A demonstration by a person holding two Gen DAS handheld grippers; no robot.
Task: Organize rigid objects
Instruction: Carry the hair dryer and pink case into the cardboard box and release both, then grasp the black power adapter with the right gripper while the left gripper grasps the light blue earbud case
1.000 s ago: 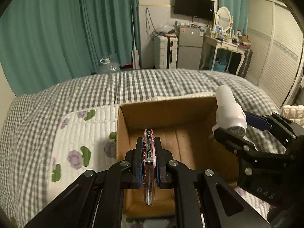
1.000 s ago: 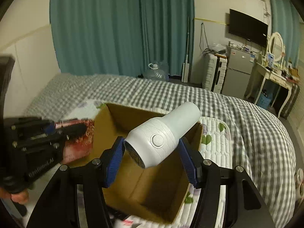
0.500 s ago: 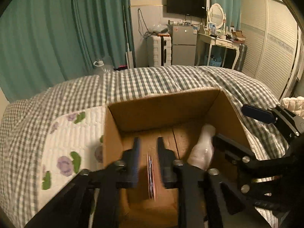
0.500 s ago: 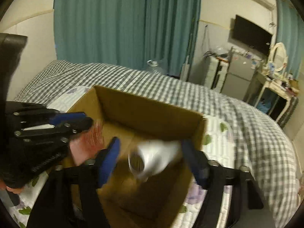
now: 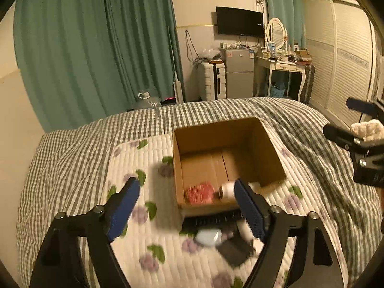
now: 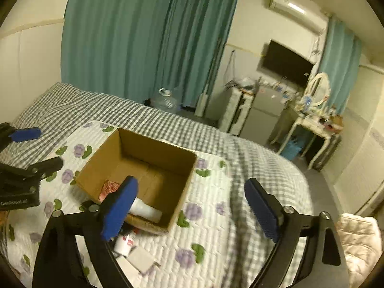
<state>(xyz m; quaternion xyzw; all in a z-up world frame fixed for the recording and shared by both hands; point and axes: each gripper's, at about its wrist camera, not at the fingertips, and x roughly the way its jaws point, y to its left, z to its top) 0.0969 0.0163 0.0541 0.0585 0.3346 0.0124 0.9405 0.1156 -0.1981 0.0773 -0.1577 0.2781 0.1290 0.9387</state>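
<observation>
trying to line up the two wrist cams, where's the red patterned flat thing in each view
Left wrist: red patterned item lies on the cardboard box floor, near-left corner, lower centre.
Right wrist: same item at the box's near-left corner, partly behind the right gripper's left finger.
Shared landmark: white dryer beside it.

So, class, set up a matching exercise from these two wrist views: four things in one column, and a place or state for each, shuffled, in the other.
Things:
1. white hair dryer
2. pink patterned item
3. left gripper
4. black comb

Places or states:
A. open, holding nothing
B. on the quilt, just outside the box
C. in the box, near-left corner
D. in the box, along its near wall

Pairs: 1-D, 2-C, 3-A, 4-B
</observation>
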